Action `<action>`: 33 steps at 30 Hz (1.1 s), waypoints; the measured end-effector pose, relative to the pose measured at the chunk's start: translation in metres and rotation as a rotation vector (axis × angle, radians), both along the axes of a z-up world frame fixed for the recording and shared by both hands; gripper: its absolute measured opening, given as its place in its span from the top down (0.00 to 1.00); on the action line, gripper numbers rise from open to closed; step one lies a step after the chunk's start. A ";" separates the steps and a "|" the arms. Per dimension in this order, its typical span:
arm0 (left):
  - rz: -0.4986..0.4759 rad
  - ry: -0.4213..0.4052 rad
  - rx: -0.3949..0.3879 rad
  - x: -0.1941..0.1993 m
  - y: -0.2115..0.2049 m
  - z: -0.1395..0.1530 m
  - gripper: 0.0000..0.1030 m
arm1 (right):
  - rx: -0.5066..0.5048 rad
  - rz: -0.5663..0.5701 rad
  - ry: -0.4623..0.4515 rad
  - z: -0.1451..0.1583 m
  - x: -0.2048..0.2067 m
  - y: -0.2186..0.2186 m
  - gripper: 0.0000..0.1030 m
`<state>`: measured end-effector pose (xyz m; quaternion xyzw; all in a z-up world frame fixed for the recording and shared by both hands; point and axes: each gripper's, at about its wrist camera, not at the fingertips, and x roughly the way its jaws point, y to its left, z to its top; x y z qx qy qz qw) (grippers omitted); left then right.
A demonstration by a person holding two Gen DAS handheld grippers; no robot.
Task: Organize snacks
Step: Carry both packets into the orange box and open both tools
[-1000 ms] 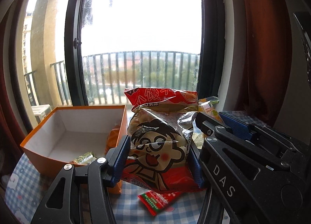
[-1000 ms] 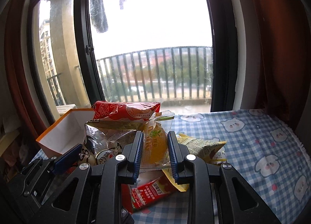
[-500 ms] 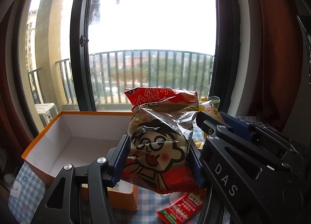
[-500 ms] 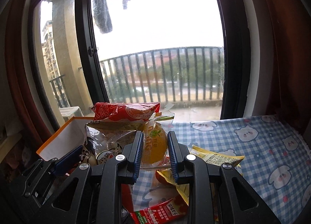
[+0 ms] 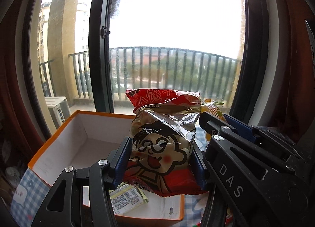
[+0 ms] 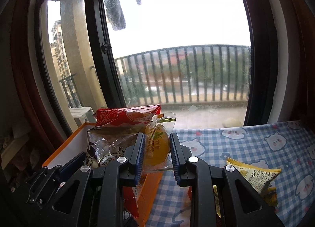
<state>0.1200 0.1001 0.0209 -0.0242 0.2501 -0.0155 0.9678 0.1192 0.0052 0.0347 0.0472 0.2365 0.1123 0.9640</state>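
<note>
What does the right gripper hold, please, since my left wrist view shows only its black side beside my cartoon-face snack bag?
Observer: The right gripper is shut on a clear-wrapped round orange snack.
Operator: Thank you; are any snacks lying loose on that side?
Observer: Yes, a yellow printed foil packet lies on the blue checked tablecloth with bear faces, right of the gripper.
Operator: And where is that orange snack relative to the orange cardboard box?
Observer: It hangs about over the box's near right corner, close beside your red cartoon-face snack bag, which the left gripper grips above the box.
</note>
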 end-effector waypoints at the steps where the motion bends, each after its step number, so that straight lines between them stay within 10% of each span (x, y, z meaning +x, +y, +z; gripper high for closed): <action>1: 0.008 0.002 0.001 0.003 0.004 0.000 0.44 | -0.001 0.008 0.001 0.000 0.004 0.004 0.72; 33: 0.284 0.190 -0.048 0.055 0.111 -0.038 0.41 | -0.064 0.269 0.259 -0.049 0.097 0.153 0.72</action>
